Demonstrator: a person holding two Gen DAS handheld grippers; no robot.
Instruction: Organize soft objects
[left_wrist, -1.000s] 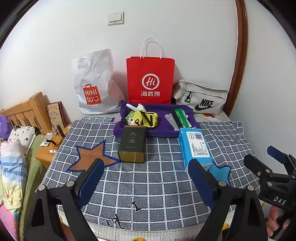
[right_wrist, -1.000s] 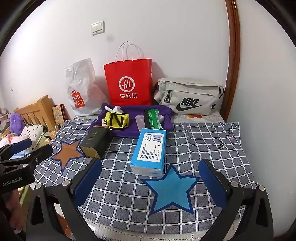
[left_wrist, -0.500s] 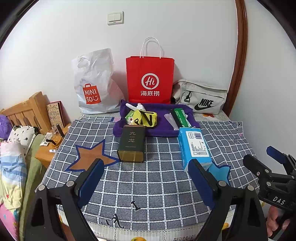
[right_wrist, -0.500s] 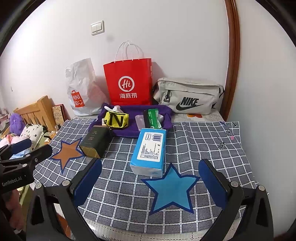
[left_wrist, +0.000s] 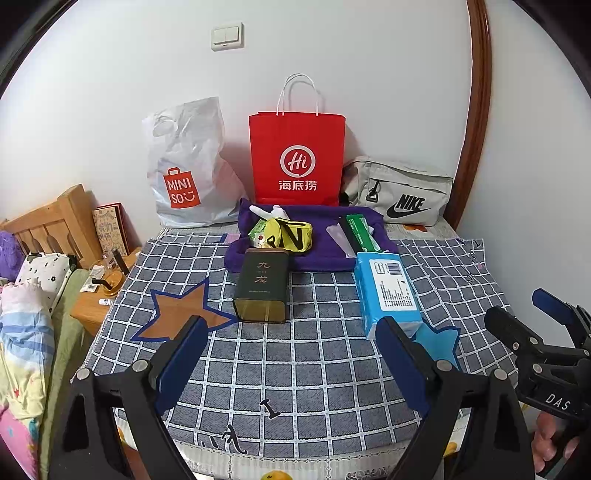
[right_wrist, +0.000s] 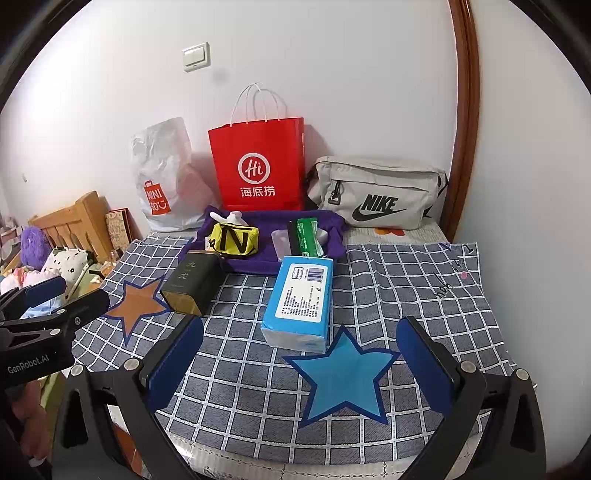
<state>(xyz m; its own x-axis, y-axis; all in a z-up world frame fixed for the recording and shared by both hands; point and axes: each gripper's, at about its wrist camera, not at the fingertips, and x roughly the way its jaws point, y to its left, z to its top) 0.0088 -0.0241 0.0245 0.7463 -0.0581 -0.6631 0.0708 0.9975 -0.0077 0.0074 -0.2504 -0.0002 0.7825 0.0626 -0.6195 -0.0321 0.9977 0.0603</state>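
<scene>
A blue tissue pack (right_wrist: 300, 302) lies on the checked cloth just beyond a blue star patch (right_wrist: 343, 376); it also shows in the left wrist view (left_wrist: 388, 291). A dark tea tin (left_wrist: 261, 284) lies beside a brown star patch (left_wrist: 173, 314). A purple tray (left_wrist: 314, 254) behind holds a yellow pouch (left_wrist: 291, 236) and a green pack (left_wrist: 360, 234). My left gripper (left_wrist: 291, 365) is open and empty at the cloth's near edge. My right gripper (right_wrist: 299, 362) is open and empty, short of the blue star.
A red paper bag (left_wrist: 297, 158), a white Miniso bag (left_wrist: 184, 166) and a grey Nike bag (left_wrist: 399, 195) stand against the wall. A wooden headboard and nightstand (left_wrist: 96, 306) with bedding are at the left. A wall lies at the right.
</scene>
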